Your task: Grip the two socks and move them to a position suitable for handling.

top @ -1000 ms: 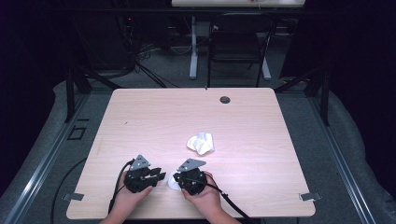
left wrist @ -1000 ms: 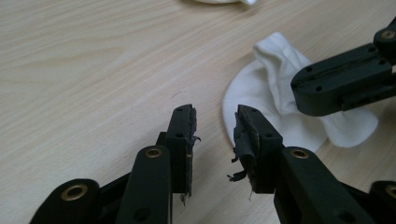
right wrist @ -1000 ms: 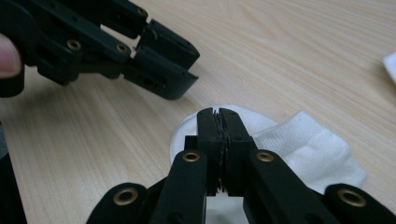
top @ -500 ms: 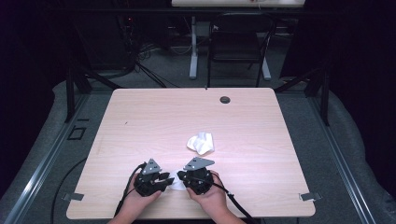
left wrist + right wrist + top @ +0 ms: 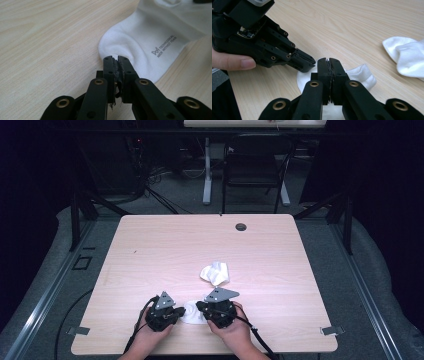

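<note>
The risk here is a thin, one-sided grip: each set of fingers holds only a small fold of the white cotton ankle sock (image 5: pixel 192 312), so if the two hands pull apart unevenly, or one lifts faster than the other, the fabric could slide out of one pinch and the sock drop back in a heap. A tug toward 12 o'clock could also drag it into the second, crumpled white sock (image 5: pixel 215 273) lying just beyond.

The sock lies flat on the pale wooden tabletop (image 5: pixel 150 250) near its 6 o'clock edge, directly between the two grippers. The left gripper (image 5: pixel 117 60) has just been closing, and its fingers now stand pressed together on the rounded heel edge of the sock, which spreads away from them toward 1 o'clock, printed lettering showing. The right gripper (image 5: pixel 329 61) has its fingers clamped tight on the opposite edge, with the ribbed cuff emerging at 3 o'clock and the left gripper's tips meeting the cloth at 10 o'clock. Each gripper sits in a hand at the near edge.
</note>
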`<state>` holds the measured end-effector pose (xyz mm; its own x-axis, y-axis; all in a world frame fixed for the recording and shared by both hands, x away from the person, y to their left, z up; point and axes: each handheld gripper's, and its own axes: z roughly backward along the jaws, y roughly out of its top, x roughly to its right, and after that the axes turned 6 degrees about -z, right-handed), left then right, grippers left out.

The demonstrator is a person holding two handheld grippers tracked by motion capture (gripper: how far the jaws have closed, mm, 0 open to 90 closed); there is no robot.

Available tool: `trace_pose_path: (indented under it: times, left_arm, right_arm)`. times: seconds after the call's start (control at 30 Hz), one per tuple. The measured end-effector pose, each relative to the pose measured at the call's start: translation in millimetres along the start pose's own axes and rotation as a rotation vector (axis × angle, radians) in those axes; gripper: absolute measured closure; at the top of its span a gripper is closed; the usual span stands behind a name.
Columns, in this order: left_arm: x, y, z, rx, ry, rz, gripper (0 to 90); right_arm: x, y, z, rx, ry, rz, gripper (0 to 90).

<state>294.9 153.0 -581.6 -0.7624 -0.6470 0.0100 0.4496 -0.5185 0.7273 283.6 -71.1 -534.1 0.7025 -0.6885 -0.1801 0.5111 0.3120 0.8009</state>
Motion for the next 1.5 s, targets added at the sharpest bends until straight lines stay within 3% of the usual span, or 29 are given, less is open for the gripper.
trace_pose_path:
  times: [0.33, 0.53, 1.03, 1.13, 1.23, 1.33, 1.4, 1.5]
  left_arm:
    - [0.8, 0.1, 0.2, -0.002, 0.003, 0.020, 86.9]
    - [0.3, 0.0, 0.7, -0.004, -0.005, 0.030, 86.9]
    - [0.4, -0.6, 1.8, -0.009, -0.015, 0.030, 86.9]
    - [0.3, -0.5, 1.8, -0.009, -0.016, 0.032, 86.9]
    - [0.3, -0.6, 1.8, -0.008, -0.017, 0.030, 86.9]
    - [0.0, -0.5, 1.8, -0.009, -0.018, 0.033, 86.9]
    - [-0.1, -0.5, 1.7, -0.009, -0.019, 0.032, 86.9]
    - [0.0, -0.4, 1.6, -0.008, -0.020, 0.034, 86.9]
  right_arm:
    - [20.0, -11.8, 22.9, 0.001, -0.043, -0.016, 88.7]
    - [32.4, -21.7, 31.5, -0.013, -0.061, -0.051, 88.7]
    - [61.7, -49.0, 33.7, -0.147, -0.136, -0.121, 88.5]
    - [64.2, -49.8, 36.4, -0.128, -0.142, -0.143, 85.1]
    - [62.9, -46.8, 43.2, -0.076, -0.166, -0.142, 82.4]
    - [59.9, -42.2, 49.2, -0.003, -0.160, -0.143, 81.3]
    - [57.6, -39.1, 49.7, 0.022, -0.114, -0.142, 81.3]
    - [52.0, -39.3, 39.3, -0.013, -0.057, -0.115, 82.2]
